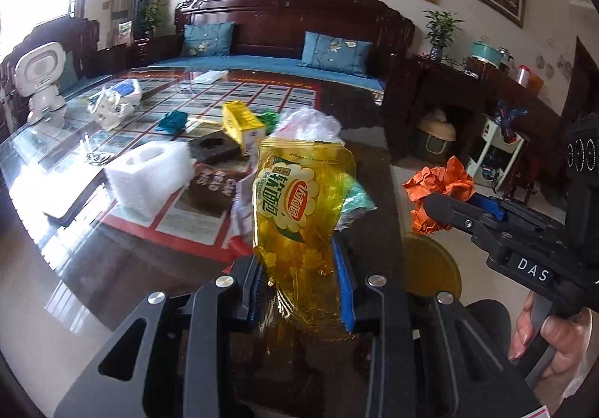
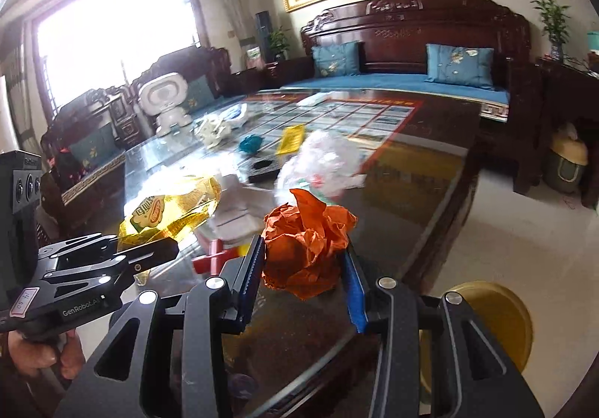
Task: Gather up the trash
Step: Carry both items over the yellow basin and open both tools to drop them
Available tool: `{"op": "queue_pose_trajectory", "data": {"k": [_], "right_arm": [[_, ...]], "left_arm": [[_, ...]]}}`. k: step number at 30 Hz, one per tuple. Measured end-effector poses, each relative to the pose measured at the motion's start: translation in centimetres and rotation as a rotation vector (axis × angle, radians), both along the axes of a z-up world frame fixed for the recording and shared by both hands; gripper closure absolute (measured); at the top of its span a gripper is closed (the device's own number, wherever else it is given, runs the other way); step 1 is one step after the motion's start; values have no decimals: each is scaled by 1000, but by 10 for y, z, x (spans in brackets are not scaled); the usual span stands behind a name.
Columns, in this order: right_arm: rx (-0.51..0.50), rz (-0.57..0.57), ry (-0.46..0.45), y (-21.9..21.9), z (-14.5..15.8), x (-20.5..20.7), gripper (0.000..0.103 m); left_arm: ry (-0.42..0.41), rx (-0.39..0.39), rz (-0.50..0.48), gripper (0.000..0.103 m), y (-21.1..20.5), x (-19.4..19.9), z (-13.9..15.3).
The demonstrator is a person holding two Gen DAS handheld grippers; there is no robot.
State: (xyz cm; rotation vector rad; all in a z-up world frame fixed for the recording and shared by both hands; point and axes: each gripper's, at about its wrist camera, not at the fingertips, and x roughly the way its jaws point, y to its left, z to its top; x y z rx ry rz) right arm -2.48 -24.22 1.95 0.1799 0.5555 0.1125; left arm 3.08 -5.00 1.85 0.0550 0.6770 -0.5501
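Note:
My left gripper (image 1: 301, 279) is shut on a yellow transparent snack wrapper (image 1: 299, 200) and holds it above the glass table's near edge. It also shows in the right wrist view (image 2: 168, 215), at the left. My right gripper (image 2: 305, 279) is shut on a crumpled orange paper ball (image 2: 305, 245), held above the table's corner; the ball also shows in the left wrist view (image 1: 440, 189), at the right. More trash lies on the table: a clear plastic bag (image 1: 310, 122), a yellow carton (image 1: 241, 122), teal wrappers (image 1: 172, 120) and a white foam block (image 1: 146, 174).
A round yellow bin (image 2: 490, 324) stands on the floor below the table's near corner; it also shows in the left wrist view (image 1: 430, 264). A white toy robot (image 1: 41, 81) stands at the table's far left. A dark wooden sofa (image 1: 292, 32) lies behind.

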Motion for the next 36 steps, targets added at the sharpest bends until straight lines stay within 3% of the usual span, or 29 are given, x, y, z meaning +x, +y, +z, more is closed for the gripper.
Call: {"op": "queue_pose_trajectory", "data": {"k": [7, 14, 22, 24, 26, 29, 36], "right_arm": [[-14, -185, 30, -85, -10, -27, 64], [-27, -328, 156, -167, -54, -33, 64], [30, -398, 291, -236, -114, -20, 64], [42, -403, 309, -242, -122, -17, 64], [51, -402, 323, -245, -129, -14, 64], [56, -396, 342, -247, -138, -11, 64], [56, -395, 374, -253, -147, -1, 64]], "left_arm": [[44, 4, -195, 71, -98, 4, -4], [143, 53, -359, 71, -204, 20, -36], [266, 238, -505, 71, -309, 49, -85], [276, 275, -519, 67, -318, 51, -93], [270, 308, -517, 45, -329, 54, -102], [262, 321, -494, 29, -334, 57, -110], [262, 318, -516, 27, -341, 65, -116]]}}
